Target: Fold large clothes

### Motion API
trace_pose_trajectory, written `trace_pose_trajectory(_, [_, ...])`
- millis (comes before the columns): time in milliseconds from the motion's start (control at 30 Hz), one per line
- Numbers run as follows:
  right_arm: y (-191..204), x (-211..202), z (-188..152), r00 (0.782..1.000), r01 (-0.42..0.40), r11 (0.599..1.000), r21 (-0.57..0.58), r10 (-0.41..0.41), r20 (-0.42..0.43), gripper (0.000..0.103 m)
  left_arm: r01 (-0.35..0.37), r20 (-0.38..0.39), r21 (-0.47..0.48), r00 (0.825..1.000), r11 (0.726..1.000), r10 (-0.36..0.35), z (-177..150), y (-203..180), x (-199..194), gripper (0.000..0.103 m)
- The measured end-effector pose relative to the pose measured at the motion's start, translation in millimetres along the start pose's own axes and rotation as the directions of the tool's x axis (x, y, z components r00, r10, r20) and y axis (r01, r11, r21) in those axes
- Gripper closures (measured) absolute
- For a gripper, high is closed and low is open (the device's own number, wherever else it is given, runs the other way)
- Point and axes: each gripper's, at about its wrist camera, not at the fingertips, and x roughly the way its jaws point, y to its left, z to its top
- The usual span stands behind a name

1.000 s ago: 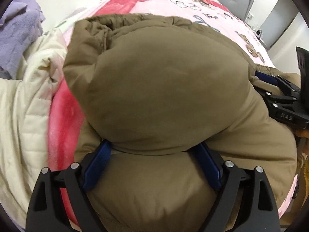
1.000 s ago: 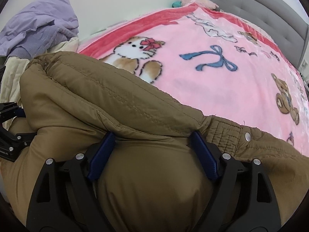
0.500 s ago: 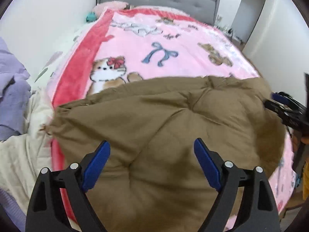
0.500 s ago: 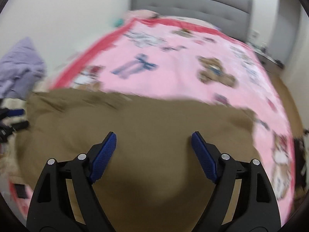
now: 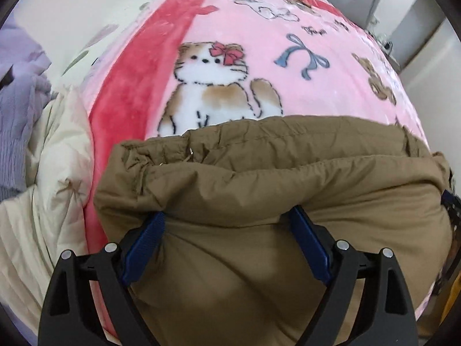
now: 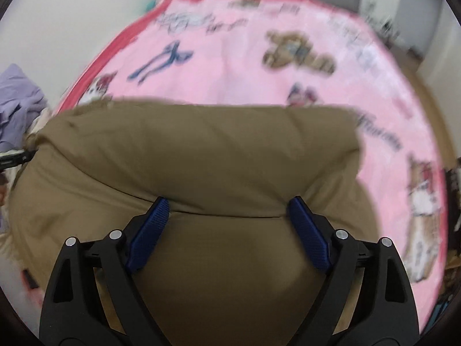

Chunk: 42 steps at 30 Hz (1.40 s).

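A bed (image 5: 331,92) takes up most of the room, spread with a pink blanket (image 5: 288,86) printed with kittens, bows and bears, and at its near end lies the brown padded coat (image 5: 273,196), a puffy bundle with one thick layer doubled over another. A cream quilted garment (image 5: 43,201) and a heap of lilac clothes (image 5: 17,101) are piled off to the left of it, by the wall. The coat looks well on its way: a fold edge runs straight across it in both views, so I judge at least one fold is made, while the lumpy upper rim with its puckered seam suggests some squaring and flattening, perhaps a further fold, is still to do, and the cream and lilac pieces appear not yet folded. The left gripper (image 5: 227,216) points steeply down onto the coat with its fingers spread wide, their tips tucked under the overhanging layer; whether they pinch cloth there I cannot tell. The right gripper (image 6: 227,201) has its fingers wide too, having just been opening a little further, with coat fabric lying between them but the blue pads standing clear of it. The right view is smeared by motion, the coat's near side is hidden behind the gripper bodies, and its sleeves and any hood cannot be picked out.
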Motion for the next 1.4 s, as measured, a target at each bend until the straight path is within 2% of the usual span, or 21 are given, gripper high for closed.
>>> trace_pose_trajectory(100, [-7, 19, 0, 0.999, -0.016, 1.000, 0.022, 0.016, -0.028, 0.022, -0.001, -0.011, -0.025, 1.000, 1.000, 0.000, 7, -3, 14, 0.014])
trace_pose_trajectory(300, [-26, 39, -10, 0.997, -0.021, 0.994, 0.110, 0.029, -0.069, 0.022, -0.020, -0.052, 0.021, 0.998, 1.000, 0.021, 23, -25, 41, 0.012])
trace_pose_trajectory(467, [-23, 48, -18, 0.998, -0.022, 0.993, 0.118, 0.028, -0.047, 0.022, -0.008, -0.072, 0.025, 0.997, 1.000, 0.010, 19, -23, 53, 0.012])
trace_pose_trajectory(633, [-28, 58, -23, 0.998, -0.050, 0.988, 0.143, 0.054, -0.021, 0.021, -0.007, -0.031, 0.011, 0.999, 1.000, 0.008, 16, -23, 62, 0.011])
trace_pose_trajectory(767, [-26, 58, -22, 0.999, -0.037, 0.989, 0.143, 0.039, -0.010, 0.021, -0.037, -0.010, 0.020, 0.999, 0.999, 0.037, 15, -27, 63, 0.011])
trace_pose_trajectory(900, [-26, 31, -22, 0.999, -0.050, 0.987, 0.154, 0.052, -0.005, 0.023, -0.085, 0.044, 0.088, 0.996, 0.992, 0.082, 11, -34, 34, 0.013])
trace_pose_trajectory(967, [-26, -1, -27, 0.994, -0.085, 0.985, 0.152, 0.072, 0.088, 0.026, -0.044, 0.134, 0.094, 0.990, 0.995, 0.032, -1, -34, -2, 0.015])
trace_pose_trajectory(1033, [-21, -44, -43, 0.967, -0.109, 0.989, 0.096, 0.083, 0.239, 0.025, -0.024, 0.233, 0.099, 0.973, 0.995, 0.000, -20, -36, -35, 0.015])
trace_pose_trajectory(1067, [-18, -58, -52, 0.955, -0.099, 0.993, 0.058, 0.079, 0.285, 0.018, -0.015, 0.285, 0.115, 0.958, 0.993, -0.018, -36, -40, -53, 0.015])
trace_pose_trajectory(1100, [-13, -69, -65, 0.946, -0.091, 0.996, 0.008, 0.084, 0.314, 0.014, -0.008, 0.294, 0.134, 0.955, 0.991, -0.032, -46, -43, -60, 0.015])
trace_pose_trajectory(1133, [-9, -73, -74, 0.944, -0.091, 0.996, -0.026, 0.094, 0.316, 0.015, 0.003, 0.292, 0.156, 0.955, 0.988, -0.049, -58, -48, -64, 0.014])
trace_pose_trajectory(1200, [-4, -70, -88, 0.949, -0.097, 0.994, -0.056, 0.109, 0.295, 0.016, 0.008, 0.249, 0.198, 0.967, 0.980, -0.058, -77, -57, -59, 0.014])
trace_pose_trajectory(1267, [0, -56, -95, 0.968, -0.079, 0.995, -0.063, 0.092, 0.233, 0.017, -0.019, 0.217, 0.208, 0.976, 0.978, -0.027, -92, -62, -45, 0.014])
trace_pose_trajectory(1367, [7, -28, -99, 0.987, -0.015, 0.996, -0.082, 0.028, 0.160, 0.017, 0.010, 0.170, 0.071, 0.985, 0.997, -0.022, -90, -59, -26, 0.011])
trace_pose_trajectory(1400, [10, -22, -99, 0.988, -0.002, 0.996, -0.092, 0.016, 0.155, 0.015, -0.014, 0.168, 0.072, 0.986, 0.997, 0.002, -88, -62, -21, 0.011])
